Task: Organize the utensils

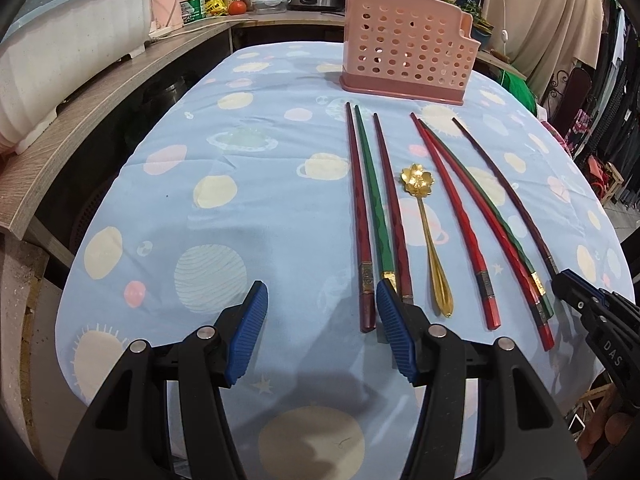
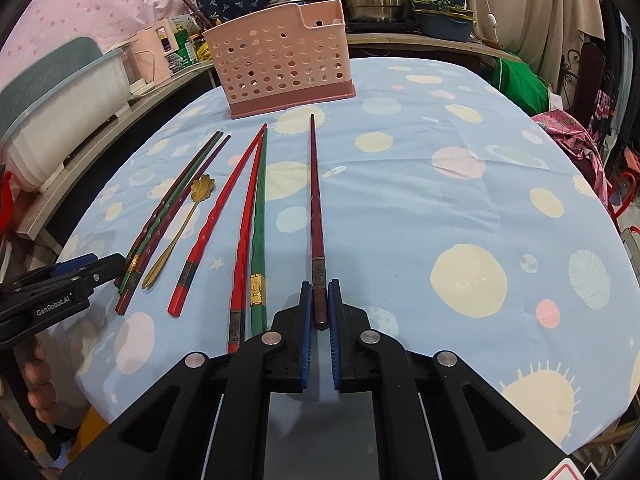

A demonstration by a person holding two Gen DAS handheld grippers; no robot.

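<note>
On blue cloth, right gripper's fingers clamp maroon chopstick's end.

A soft, matt printed cloth covers the worktop, the chopsticks look lacquered and glossy with dull metal bands, the spoon is shiny gold metal, the basket is matt perforated plastic, and the gripper pads are ribbed blue rubber.
</note>
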